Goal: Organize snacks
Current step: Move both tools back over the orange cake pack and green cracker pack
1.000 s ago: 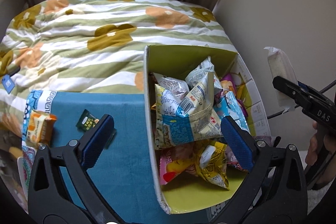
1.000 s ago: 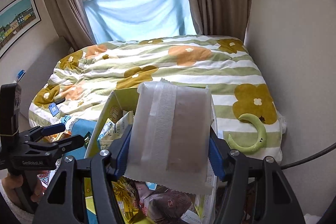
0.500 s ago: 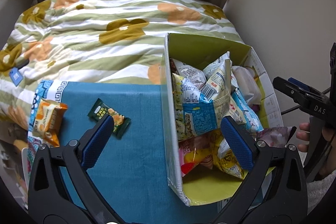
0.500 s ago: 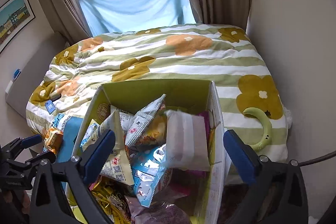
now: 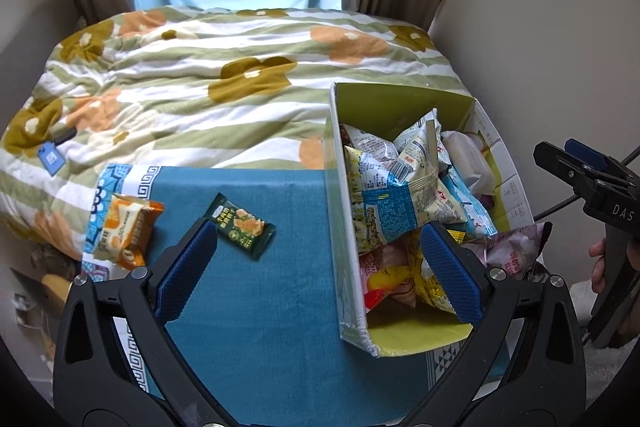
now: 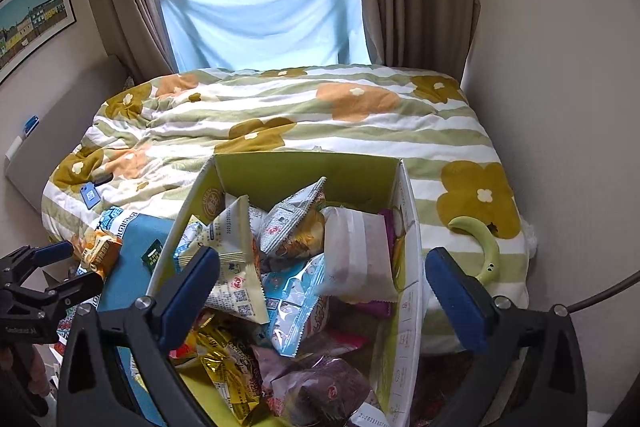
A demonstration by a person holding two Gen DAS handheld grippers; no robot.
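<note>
- The snack box (image 5: 348, 211), a cardboard carton with a yellow-green inside, stands on the right part of the blue cloth (image 5: 264, 291) and is heaped with packets; a white translucent pouch (image 6: 356, 251) lies on top near its right wall.
- Two snacks are not yet in it: the dark green packet (image 5: 240, 227) on the cloth just left of the box, and the orange packet (image 5: 126, 231) at the cloth's left edge, well apart from the box.
- The left gripper (image 5: 316, 267) hovers above the cloth with its jaws wide apart and nothing between them, its left pad close to the green packet.
- The right gripper (image 6: 320, 295) hangs over the box, jaws likewise spread and empty.
- The next step is likely the green packet: come down over its short sides, pinch the flat body rather than a crimped end, and lift clear of the box wall before letting go.
- Thin foil on cloth may slide, so closing slowly should help.
- Readable writing is scarce: "DAS" on the right gripper's body in the left view, "FRESH" in a round seal (image 6: 211, 207) inside the box. Packet print is too small to read.
- A flowered quilt (image 6: 280, 123) lies beyond.
</note>
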